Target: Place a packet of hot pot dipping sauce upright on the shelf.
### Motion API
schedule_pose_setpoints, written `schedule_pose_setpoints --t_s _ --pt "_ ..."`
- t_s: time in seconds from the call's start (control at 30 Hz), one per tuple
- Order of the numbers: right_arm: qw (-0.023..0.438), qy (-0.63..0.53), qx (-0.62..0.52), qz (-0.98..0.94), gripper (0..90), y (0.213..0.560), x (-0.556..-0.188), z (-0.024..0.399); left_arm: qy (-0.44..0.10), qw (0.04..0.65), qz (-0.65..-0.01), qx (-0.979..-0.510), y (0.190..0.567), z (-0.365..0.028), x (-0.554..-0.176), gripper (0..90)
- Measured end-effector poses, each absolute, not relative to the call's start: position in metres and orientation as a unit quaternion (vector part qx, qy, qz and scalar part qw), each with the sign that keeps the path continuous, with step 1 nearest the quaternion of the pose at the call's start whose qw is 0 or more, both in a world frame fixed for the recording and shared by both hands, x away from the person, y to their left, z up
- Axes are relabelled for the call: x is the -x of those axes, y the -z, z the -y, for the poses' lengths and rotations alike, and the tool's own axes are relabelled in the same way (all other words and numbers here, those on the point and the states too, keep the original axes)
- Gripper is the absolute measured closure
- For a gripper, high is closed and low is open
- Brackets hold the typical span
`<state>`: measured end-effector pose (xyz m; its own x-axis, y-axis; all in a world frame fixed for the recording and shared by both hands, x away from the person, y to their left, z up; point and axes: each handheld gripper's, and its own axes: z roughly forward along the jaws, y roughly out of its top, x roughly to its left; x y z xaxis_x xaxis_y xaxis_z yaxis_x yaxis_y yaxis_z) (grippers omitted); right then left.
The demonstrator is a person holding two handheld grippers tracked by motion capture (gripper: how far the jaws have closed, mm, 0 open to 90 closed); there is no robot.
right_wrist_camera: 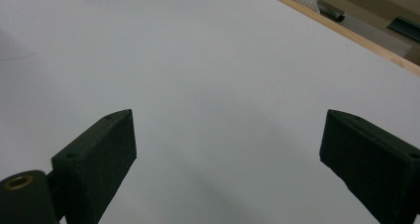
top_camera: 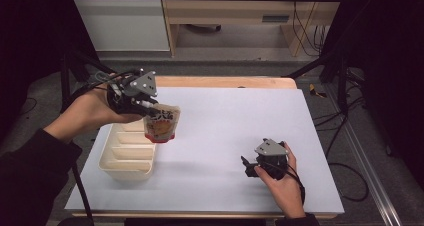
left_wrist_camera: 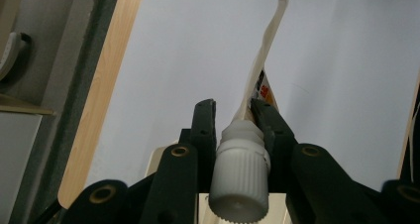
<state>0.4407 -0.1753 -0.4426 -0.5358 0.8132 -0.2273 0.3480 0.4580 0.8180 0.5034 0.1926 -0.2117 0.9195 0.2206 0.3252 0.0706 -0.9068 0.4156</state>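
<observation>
Down at the near edge we have the right gripper point(top_camera: 248, 167), resting low on the white table point(top_camera: 225, 131) in the person's right hand point(top_camera: 282, 183). From its own camera, its two black jaws stand wide apart with nothing but bare white surface between them.

Moving up and across to the left, we come to the cream tray point(top_camera: 127, 153), a long divided bin sitting at the table's left edge, its compartments running in a row away from us.

Just above the tray's far end we find the left gripper point(top_camera: 147, 106), held up off the table in the left hand point(top_camera: 92, 111). It is clamped on a spouted pouch point(top_camera: 161, 123), red and orange print on the front, which hangs below the jaws in the air, over the table just beside the tray's far right corner. In the left gripper view we look straight along the white screw cap point(left_wrist_camera: 240, 177); the jaws pinch the neck just past it, and the pouch's thin edge point(left_wrist_camera: 265, 55) runs away from us.

Beyond all this, the wooden far rim point(top_camera: 225, 82) of the table.
</observation>
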Motion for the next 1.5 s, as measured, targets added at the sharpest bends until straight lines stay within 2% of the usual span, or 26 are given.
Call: schedule_pose_setpoints --t_s 0.67,1.5 --pt "0.326 -0.378 -0.379 -0.780 7.9 0.441 -0.438 0.181 -0.189 0.184 -0.090 -0.960 0.210 -0.204 -0.518 73.0" --pt "0.327 -0.374 -0.380 -0.780 7.8 0.441 -0.438 0.183 -0.201 0.179 -0.136 -0.954 0.216 -0.251 -0.541 73.0"
